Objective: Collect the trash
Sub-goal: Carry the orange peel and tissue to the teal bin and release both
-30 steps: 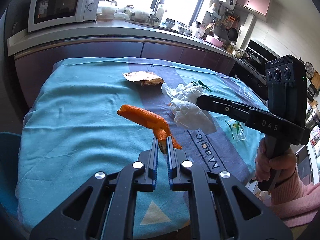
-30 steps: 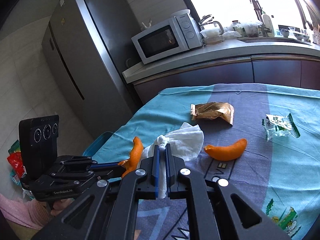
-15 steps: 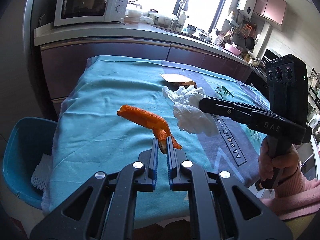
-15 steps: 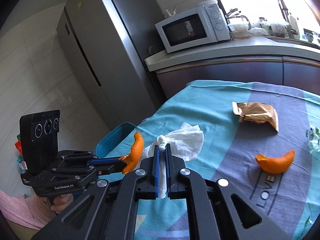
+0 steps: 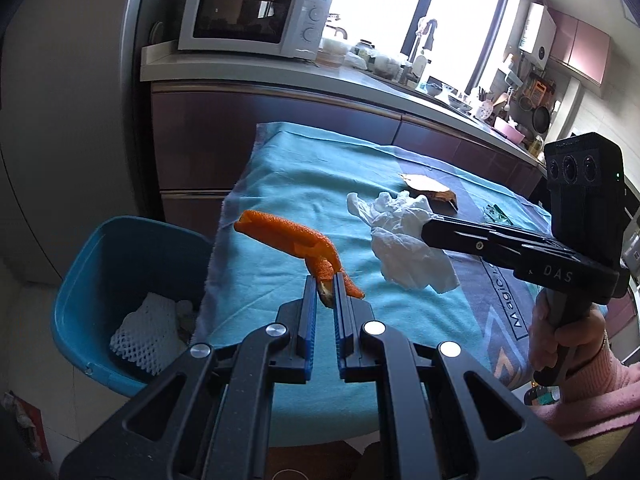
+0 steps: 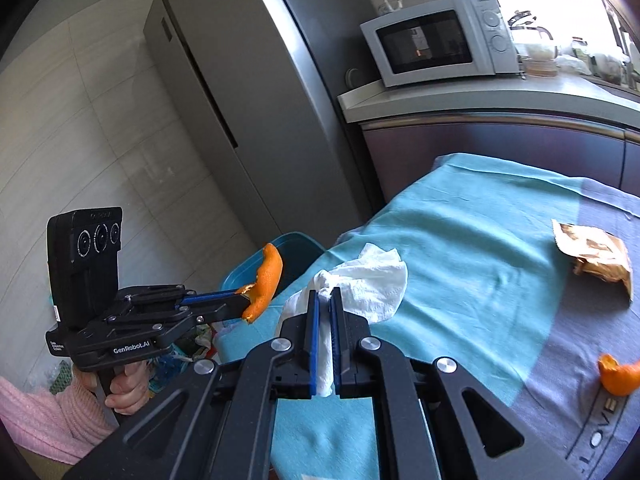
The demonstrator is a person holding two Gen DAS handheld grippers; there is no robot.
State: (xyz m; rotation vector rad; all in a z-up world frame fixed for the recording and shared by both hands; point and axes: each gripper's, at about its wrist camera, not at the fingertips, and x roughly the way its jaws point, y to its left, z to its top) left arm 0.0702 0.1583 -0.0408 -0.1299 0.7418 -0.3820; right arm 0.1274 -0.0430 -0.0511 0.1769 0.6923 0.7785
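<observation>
Orange peel (image 5: 298,240) is clamped in the left gripper (image 5: 325,300), held above the table's left edge near the blue bin (image 5: 100,248). The right gripper (image 6: 325,312) pinches a white tissue (image 6: 360,280) above the teal cloth (image 6: 460,240).

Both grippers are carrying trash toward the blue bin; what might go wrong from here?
The left gripper pinches the orange peel only at its end, so it may slip out short of the blue bin. The tissue hangs loosely from the right gripper and could snag the tablecloth.
</observation>
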